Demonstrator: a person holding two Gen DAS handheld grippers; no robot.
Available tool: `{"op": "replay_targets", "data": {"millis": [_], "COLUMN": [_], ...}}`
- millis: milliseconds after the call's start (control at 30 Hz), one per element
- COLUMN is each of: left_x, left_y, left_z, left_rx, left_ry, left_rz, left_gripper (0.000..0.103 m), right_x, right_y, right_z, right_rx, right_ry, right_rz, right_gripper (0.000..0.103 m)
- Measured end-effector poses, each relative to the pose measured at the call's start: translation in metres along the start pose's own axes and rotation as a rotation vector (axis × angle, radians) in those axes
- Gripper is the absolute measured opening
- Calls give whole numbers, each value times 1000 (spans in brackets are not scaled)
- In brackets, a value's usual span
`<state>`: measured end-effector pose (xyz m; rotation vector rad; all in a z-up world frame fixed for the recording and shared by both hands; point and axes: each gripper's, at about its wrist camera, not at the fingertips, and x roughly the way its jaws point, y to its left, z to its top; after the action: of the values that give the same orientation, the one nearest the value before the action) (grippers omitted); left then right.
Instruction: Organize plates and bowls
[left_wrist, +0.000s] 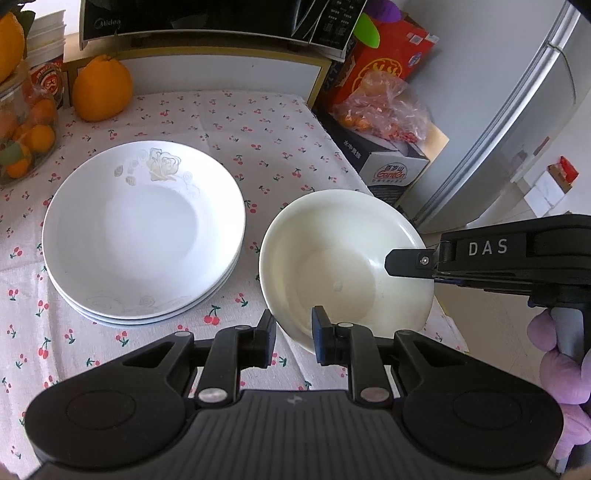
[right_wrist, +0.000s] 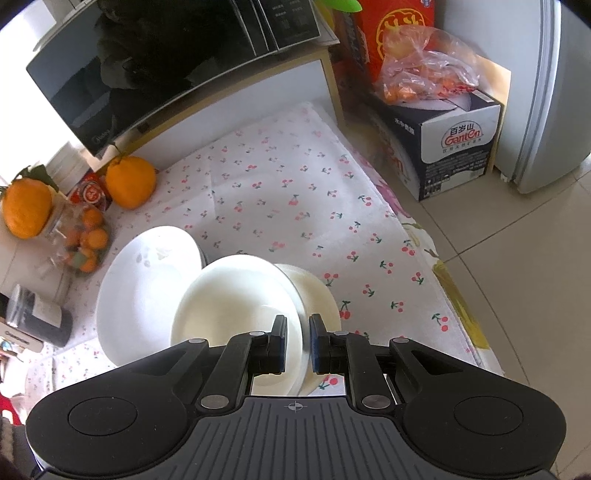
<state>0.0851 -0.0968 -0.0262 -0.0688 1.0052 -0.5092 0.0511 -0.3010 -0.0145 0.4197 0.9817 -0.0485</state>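
Observation:
A cream bowl sits at the right edge of the cherry-print tablecloth. My left gripper is shut on its near rim, one finger inside and one outside. My right gripper reaches in from the right onto the bowl's right rim. In the right wrist view, that gripper is shut on the thin rim of the tilted bowl. A second cream bowl shows just behind it. A stack of white plates with a rose print lies to the left, also seen as the plate stack.
Large oranges and a glass jar of small oranges stand at the back left, below a black microwave. Cardboard boxes and a fridge stand past the table's right edge. A purple-gloved hand holds the right gripper.

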Motion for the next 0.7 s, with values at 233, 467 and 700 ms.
{"op": "replay_targets", "data": {"millis": [233, 467, 700], "left_x": [6, 9, 12], "left_y": [-1, -2, -2], "left_z": [-1, 0, -1], "left_rx": [2, 6, 12], "left_ry": [1, -2, 1], "left_rz": [17, 31, 41], "left_gripper": [19, 19, 19], "right_x": [10, 15, 17], "right_y": [1, 0, 1], "right_z": [0, 0, 0], "right_rx": [-9, -11, -17], "right_ry": [8, 16, 20], "right_rz": [-38, -51, -57], "right_gripper": [15, 15, 15]}}
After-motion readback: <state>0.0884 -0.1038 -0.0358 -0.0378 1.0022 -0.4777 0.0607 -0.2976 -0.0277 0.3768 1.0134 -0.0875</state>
